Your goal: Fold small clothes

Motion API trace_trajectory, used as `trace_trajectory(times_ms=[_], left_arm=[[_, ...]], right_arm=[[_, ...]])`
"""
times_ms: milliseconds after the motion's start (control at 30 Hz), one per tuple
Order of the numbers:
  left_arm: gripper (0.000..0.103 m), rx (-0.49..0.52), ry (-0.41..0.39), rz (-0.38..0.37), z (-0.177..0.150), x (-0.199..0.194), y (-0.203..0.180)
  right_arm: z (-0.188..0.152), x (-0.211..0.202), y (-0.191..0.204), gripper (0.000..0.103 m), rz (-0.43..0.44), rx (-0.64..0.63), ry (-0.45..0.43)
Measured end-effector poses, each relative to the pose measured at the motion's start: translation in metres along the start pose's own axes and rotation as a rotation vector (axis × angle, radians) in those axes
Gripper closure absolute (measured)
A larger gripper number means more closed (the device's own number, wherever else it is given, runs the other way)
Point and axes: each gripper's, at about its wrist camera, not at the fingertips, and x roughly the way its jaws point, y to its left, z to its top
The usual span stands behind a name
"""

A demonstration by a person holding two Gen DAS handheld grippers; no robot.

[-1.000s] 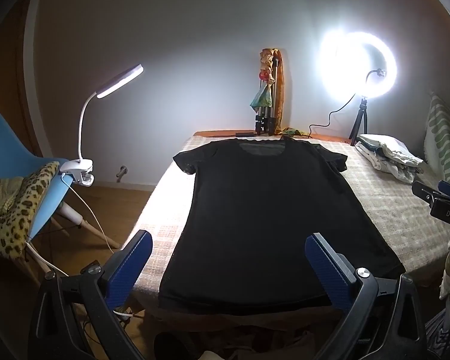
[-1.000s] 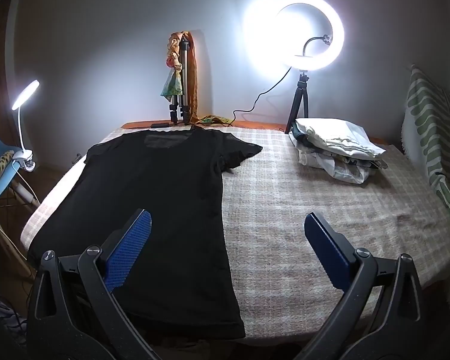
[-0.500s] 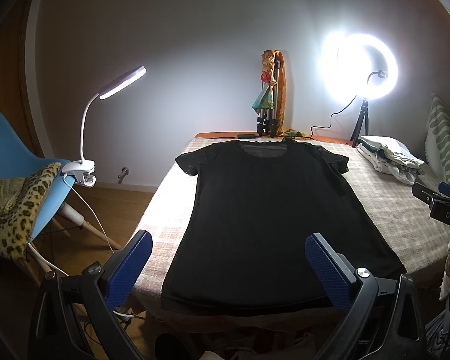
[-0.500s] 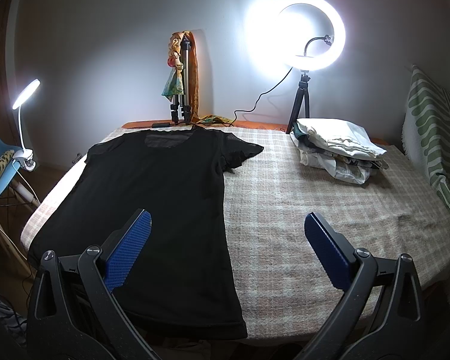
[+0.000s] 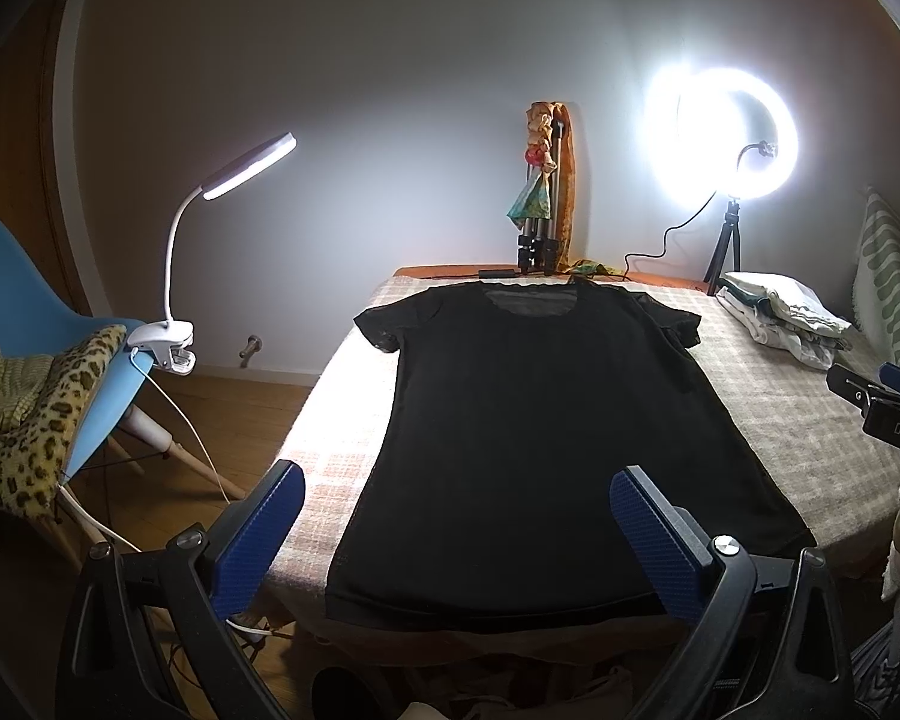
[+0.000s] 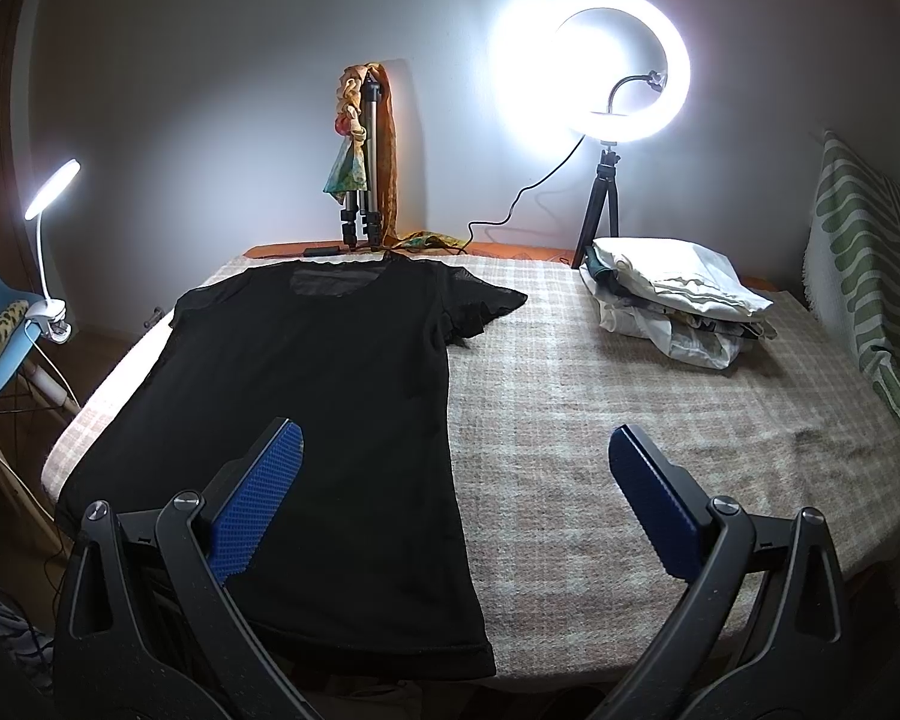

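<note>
A black short-sleeved T-shirt (image 5: 540, 420) lies flat and unfolded on the checked table cover (image 5: 798, 414), neck at the far end, hem at the near edge. It also shows in the right wrist view (image 6: 306, 396), on the table's left half. My left gripper (image 5: 457, 531) is open and empty, above the near hem. My right gripper (image 6: 456, 486) is open and empty, over the shirt's right side near the front edge. The right gripper's tip (image 5: 888, 408) shows at the right edge of the left wrist view.
A pile of folded light clothes (image 6: 678, 306) sits at the back right. A ring light on a tripod (image 6: 612, 90) and a draped tripod (image 6: 363, 156) stand at the far edge. A clip lamp (image 5: 210, 252) and blue chair (image 5: 24, 324) stand left of the table.
Both grippers have drifted slightly, so the table sits a little lower in the views. The shirt has not moved. Both grippers stay open.
</note>
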Motion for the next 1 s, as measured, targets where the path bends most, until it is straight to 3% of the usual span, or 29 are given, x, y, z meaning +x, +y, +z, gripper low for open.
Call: trace_trajectory(times_ms=[1000], left_arm=[[0.001, -0.01, -0.001, 0.011, -0.0073, 0.0017, 0.0005]], right_arm=[[0.0022, -0.0025, 0.0054, 0.0, 0.003, 0.0, -0.003]])
